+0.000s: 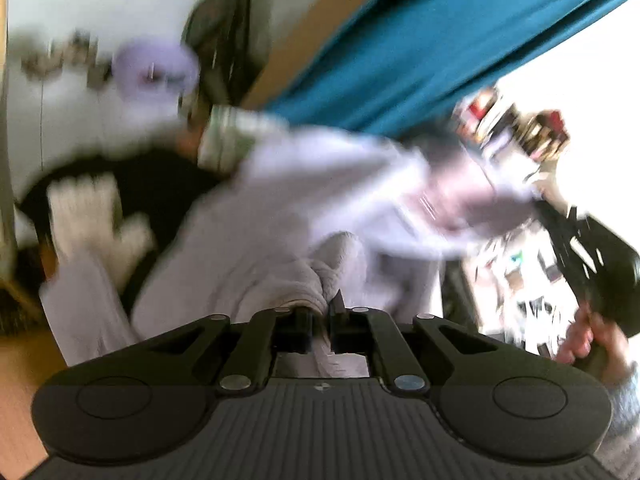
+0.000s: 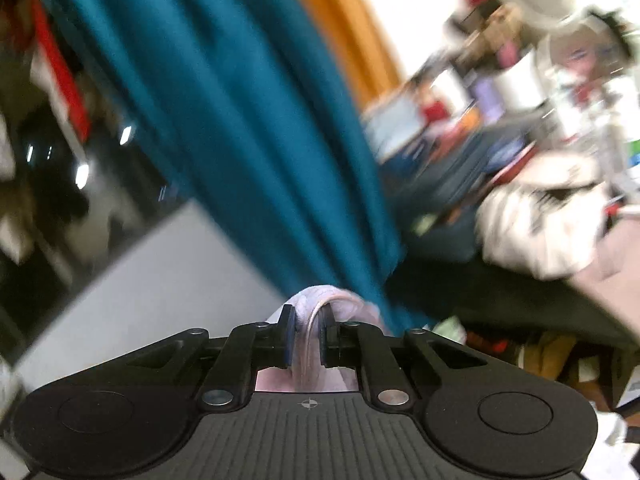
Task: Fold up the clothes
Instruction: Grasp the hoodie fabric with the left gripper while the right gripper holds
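Note:
A pale lilac garment (image 1: 304,200) hangs in the air, blurred by motion, and stretches from my left gripper up and right toward my right gripper. My left gripper (image 1: 322,312) is shut on a bunched fold of it. In the left wrist view my right gripper (image 1: 596,264) shows as a black body held in a hand at the right edge. In the right wrist view my right gripper (image 2: 307,320) is shut on a pale lilac edge of the garment (image 2: 320,300), with little of the cloth visible past the jaws.
A teal curtain (image 2: 240,120) hangs close ahead, with an orange one (image 2: 344,20) beside it. A cluttered desk (image 2: 500,152) stands at the right. A dark chair with a white glove-like item (image 1: 88,216) is at the left. Wooden floor (image 1: 24,360) lies below.

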`<state>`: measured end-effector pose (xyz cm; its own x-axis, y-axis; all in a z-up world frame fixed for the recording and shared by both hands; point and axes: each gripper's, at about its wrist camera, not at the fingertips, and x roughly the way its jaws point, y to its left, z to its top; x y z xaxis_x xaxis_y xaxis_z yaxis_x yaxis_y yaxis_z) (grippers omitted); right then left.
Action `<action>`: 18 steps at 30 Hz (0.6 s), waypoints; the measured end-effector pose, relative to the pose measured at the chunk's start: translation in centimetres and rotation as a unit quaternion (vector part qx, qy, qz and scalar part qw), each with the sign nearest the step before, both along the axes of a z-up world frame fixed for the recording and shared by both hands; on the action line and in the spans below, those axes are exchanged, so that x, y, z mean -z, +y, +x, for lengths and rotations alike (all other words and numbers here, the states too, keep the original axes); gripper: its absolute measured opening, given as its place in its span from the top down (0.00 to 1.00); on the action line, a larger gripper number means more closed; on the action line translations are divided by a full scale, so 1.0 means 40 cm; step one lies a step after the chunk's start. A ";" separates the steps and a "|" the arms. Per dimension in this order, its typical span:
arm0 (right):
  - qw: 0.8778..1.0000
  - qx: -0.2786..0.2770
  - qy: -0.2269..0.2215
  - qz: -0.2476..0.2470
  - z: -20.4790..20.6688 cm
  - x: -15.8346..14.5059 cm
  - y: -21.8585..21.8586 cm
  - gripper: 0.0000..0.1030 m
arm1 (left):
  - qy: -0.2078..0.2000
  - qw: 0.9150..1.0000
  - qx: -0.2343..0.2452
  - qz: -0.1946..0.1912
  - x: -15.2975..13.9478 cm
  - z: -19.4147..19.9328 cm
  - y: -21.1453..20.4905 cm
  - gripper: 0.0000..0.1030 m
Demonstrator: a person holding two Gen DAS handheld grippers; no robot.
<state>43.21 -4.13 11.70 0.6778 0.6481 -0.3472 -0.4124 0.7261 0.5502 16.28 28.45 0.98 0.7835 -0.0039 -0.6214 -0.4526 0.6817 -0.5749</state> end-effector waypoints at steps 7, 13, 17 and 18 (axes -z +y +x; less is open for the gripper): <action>0.992 0.113 -0.040 -0.024 -0.154 -0.108 -0.305 0.90 | 0.001 0.997 0.065 0.041 -0.044 0.008 -0.013 0.92; 0.981 0.116 0.042 -0.148 -0.174 0.007 -0.311 0.87 | 0.116 0.984 0.134 0.028 0.144 0.051 -0.100 0.91; 0.969 0.101 0.027 -0.225 -0.174 0.032 -0.239 0.72 | 0.147 0.977 0.148 0.038 0.198 0.043 -0.125 0.87; 0.965 0.097 0.023 -0.244 -0.174 0.039 -0.221 0.64 | 0.153 0.977 0.146 0.041 0.203 0.043 -0.123 0.79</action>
<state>36.24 -12.95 10.15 0.7463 0.2622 -0.6118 -0.2257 0.9644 0.1380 18.02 23.54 -7.14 0.5341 -0.1405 -0.8337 -0.3738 0.8452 -0.3820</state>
